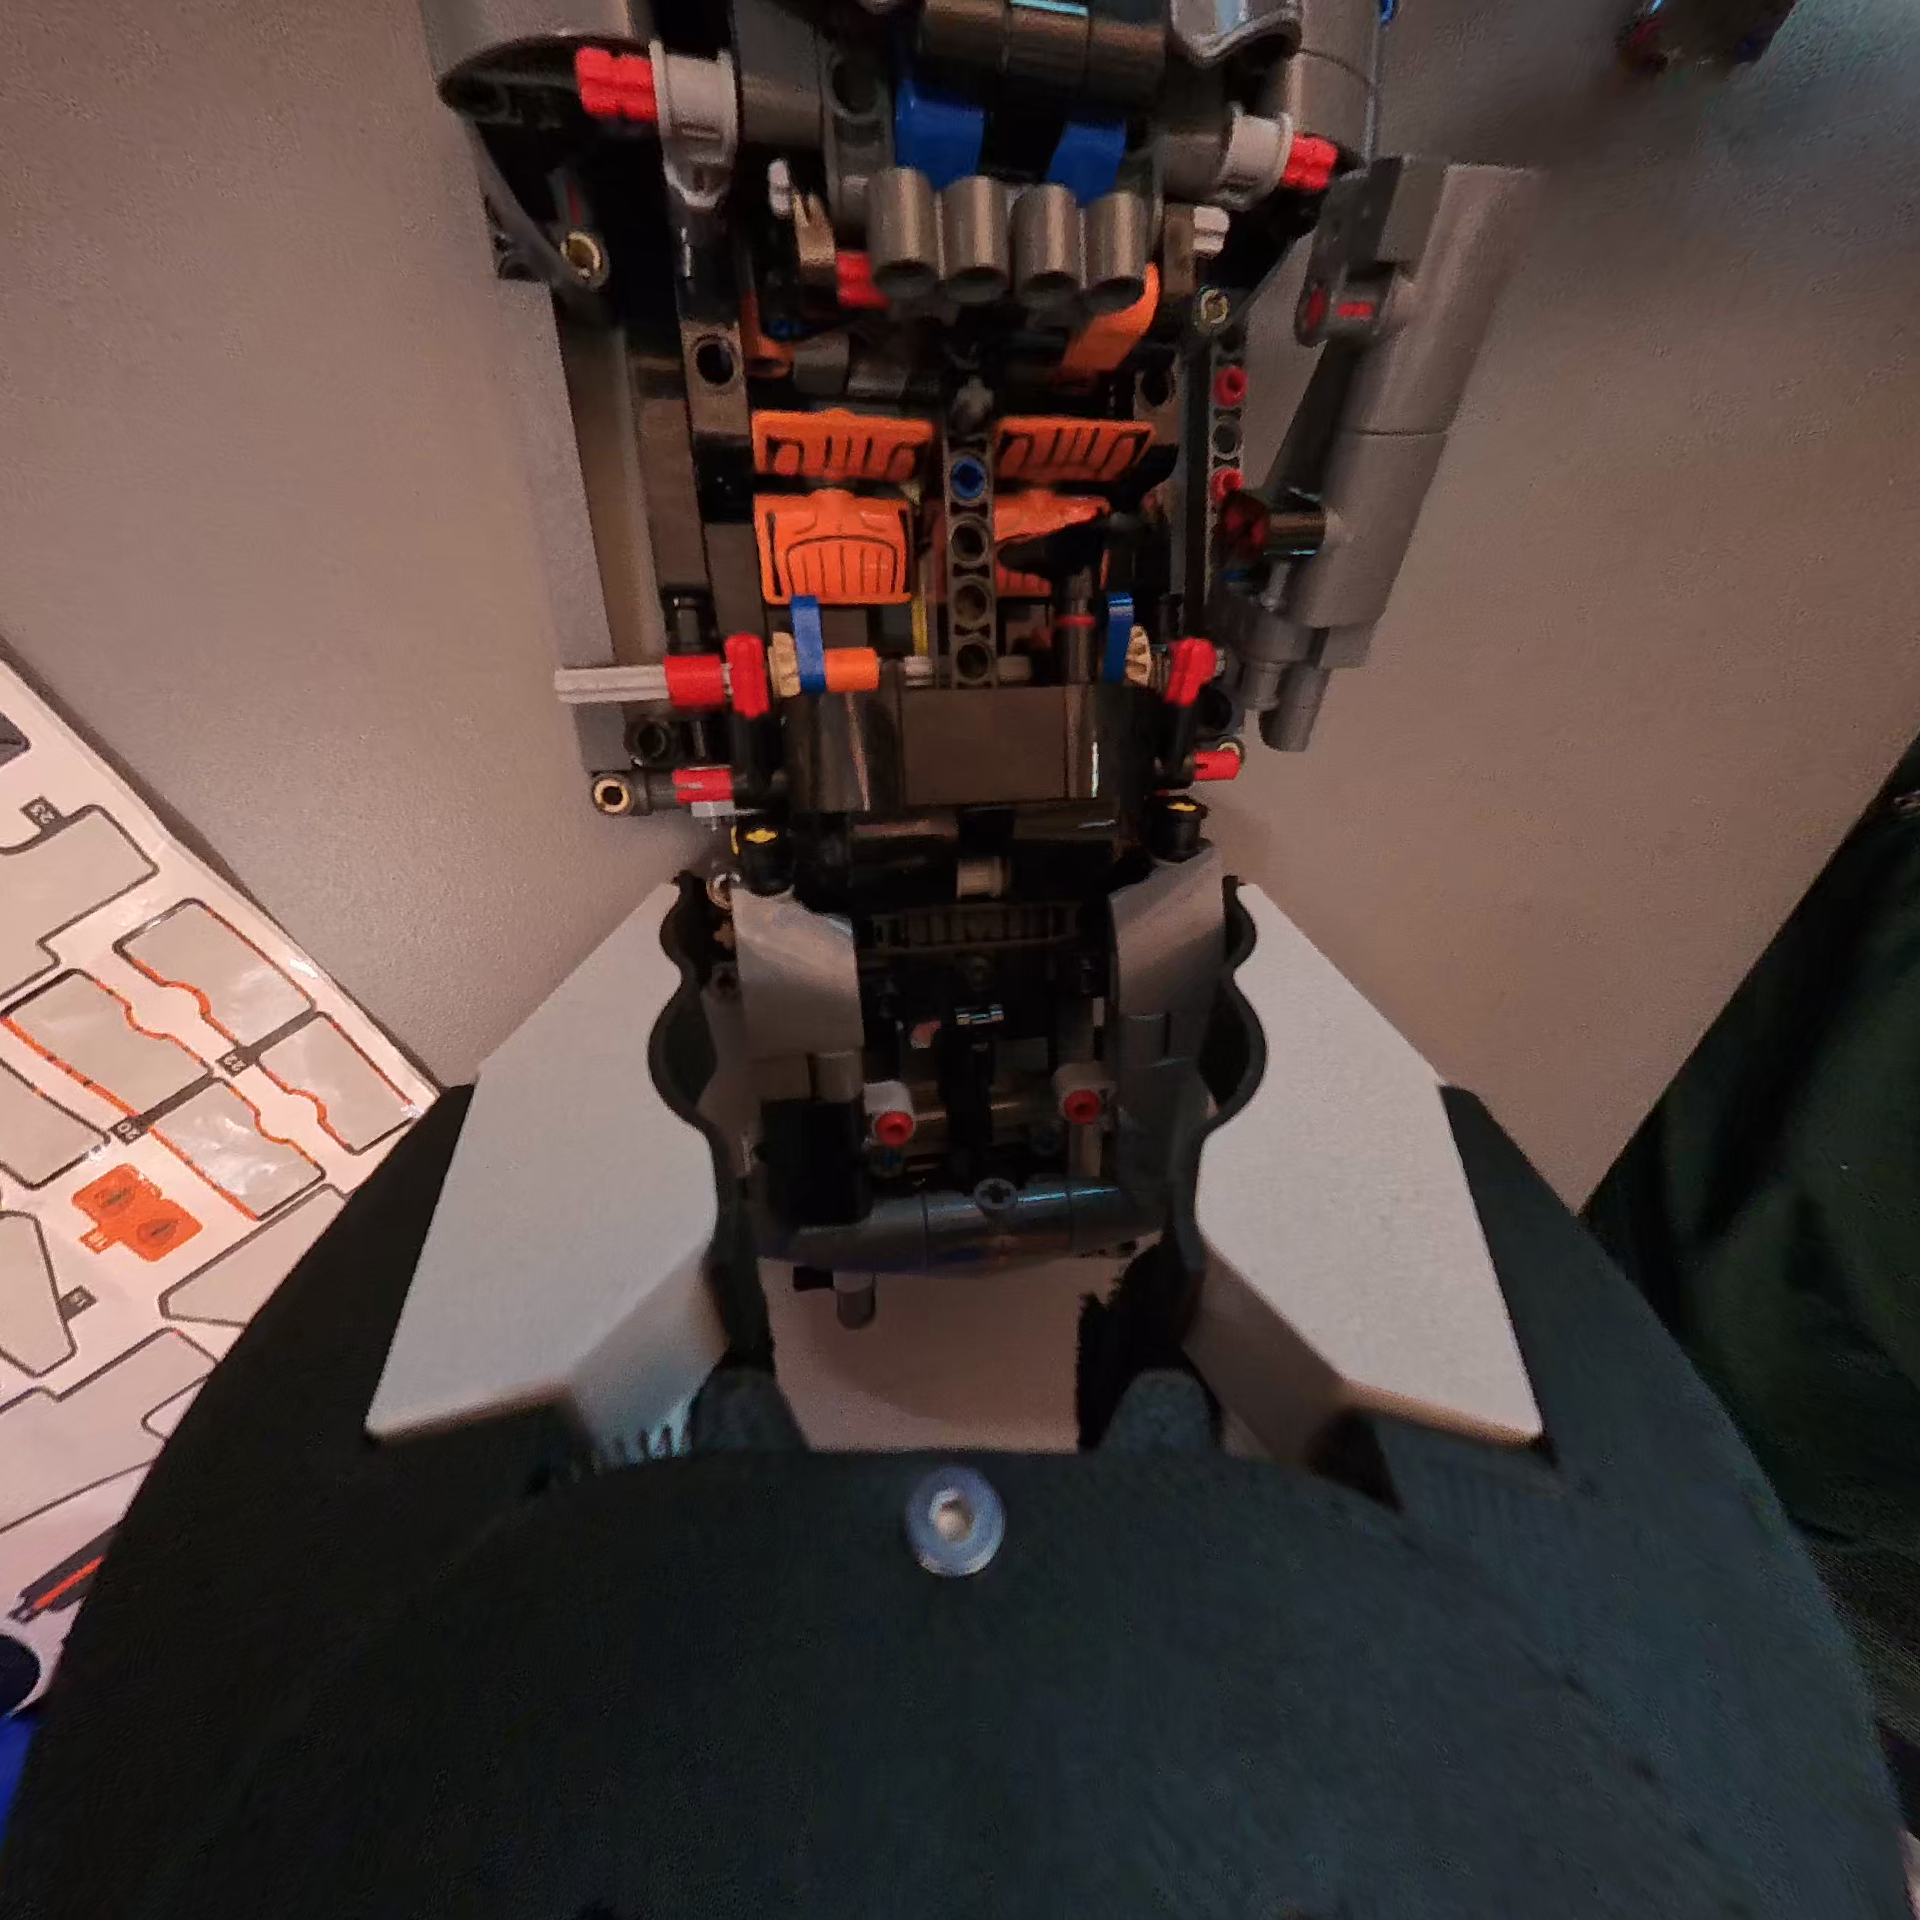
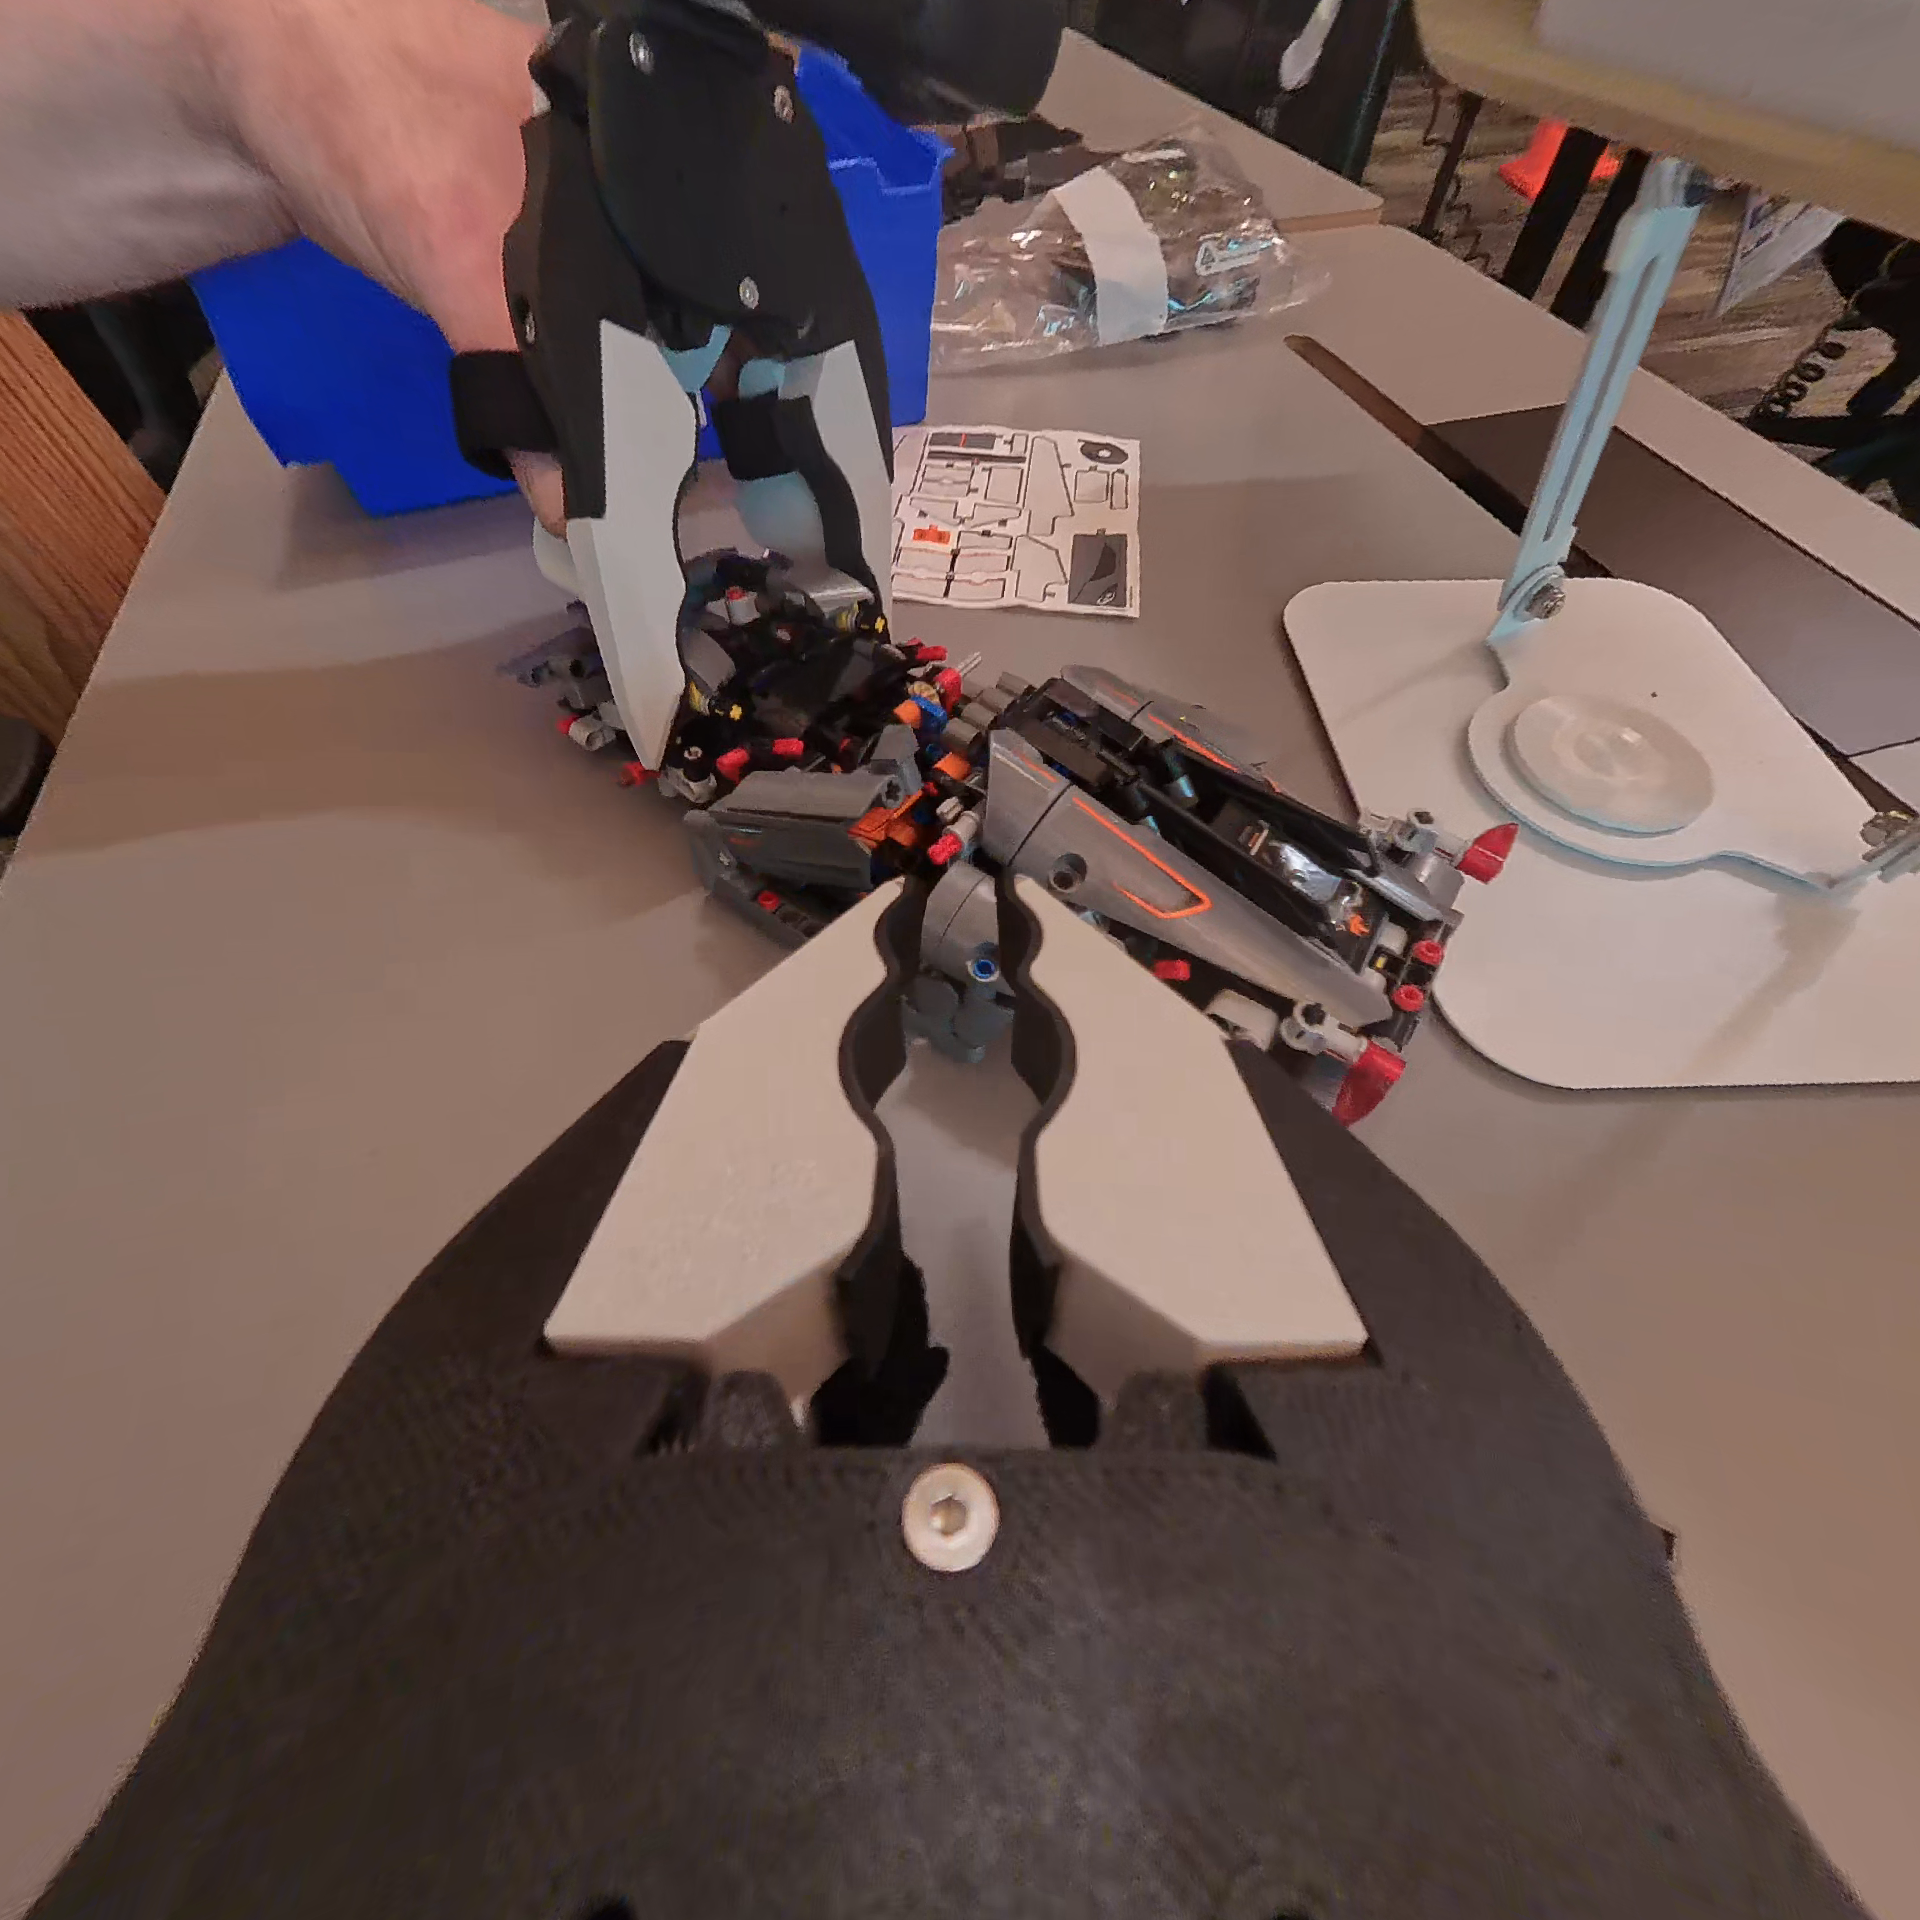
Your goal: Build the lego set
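left gripper (image 1: 961, 1039) jaws pinch the lego vehicle's (image 1: 935, 499) near end, apparently steadying it, while right gripper (image 2: 951, 935) jaws close on its grey side panel (image 2: 961, 914).

On my right wrist feed, a blue plastic bin (image 2: 343, 384) sits at the far edge of the grey table (image 2: 312, 935). To the right I see a white stand base (image 2: 1662, 935) carrying a tilted pale-blue post (image 2: 1605, 353), with patterned carpet (image 2: 1787, 343) beyond.
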The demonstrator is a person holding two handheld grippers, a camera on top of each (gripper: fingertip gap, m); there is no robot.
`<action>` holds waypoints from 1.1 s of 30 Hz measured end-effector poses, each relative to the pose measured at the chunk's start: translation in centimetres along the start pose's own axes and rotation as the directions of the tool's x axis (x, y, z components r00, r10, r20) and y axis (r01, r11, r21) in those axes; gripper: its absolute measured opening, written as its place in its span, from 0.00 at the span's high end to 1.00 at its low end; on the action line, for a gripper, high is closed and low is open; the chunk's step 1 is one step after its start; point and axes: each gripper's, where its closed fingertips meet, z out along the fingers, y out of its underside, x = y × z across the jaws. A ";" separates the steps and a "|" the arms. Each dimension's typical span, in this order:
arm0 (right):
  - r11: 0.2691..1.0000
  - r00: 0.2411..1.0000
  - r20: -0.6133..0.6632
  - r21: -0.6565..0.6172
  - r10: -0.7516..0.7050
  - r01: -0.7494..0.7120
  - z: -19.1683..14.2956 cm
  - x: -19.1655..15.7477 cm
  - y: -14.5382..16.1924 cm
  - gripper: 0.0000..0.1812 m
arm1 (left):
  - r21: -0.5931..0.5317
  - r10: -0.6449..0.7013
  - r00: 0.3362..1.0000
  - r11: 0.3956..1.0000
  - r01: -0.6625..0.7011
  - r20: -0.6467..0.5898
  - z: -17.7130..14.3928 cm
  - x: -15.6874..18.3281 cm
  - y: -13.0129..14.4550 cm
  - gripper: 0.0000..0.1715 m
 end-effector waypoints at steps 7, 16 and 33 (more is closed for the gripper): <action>0.993 0.996 0.010 -0.079 -0.088 0.088 0.8 -0.8 1.2 0.96 | 0.000 -0.038 0.998 0.999 0.038 0.052 0.6 1.2 -0.1 0.45; 0.972 0.986 -0.009 -0.166 -0.168 0.164 1.4 -0.8 2.6 0.97 | 0.073 -0.133 0.985 0.990 0.125 0.114 1.7 3.6 -0.6 0.44; 0.965 0.981 0.013 -0.176 -0.195 0.195 1.5 -1.4 2.8 1.00 | 0.120 -0.127 0.985 0.986 0.113 0.115 1.8 4.1 -0.7 0.44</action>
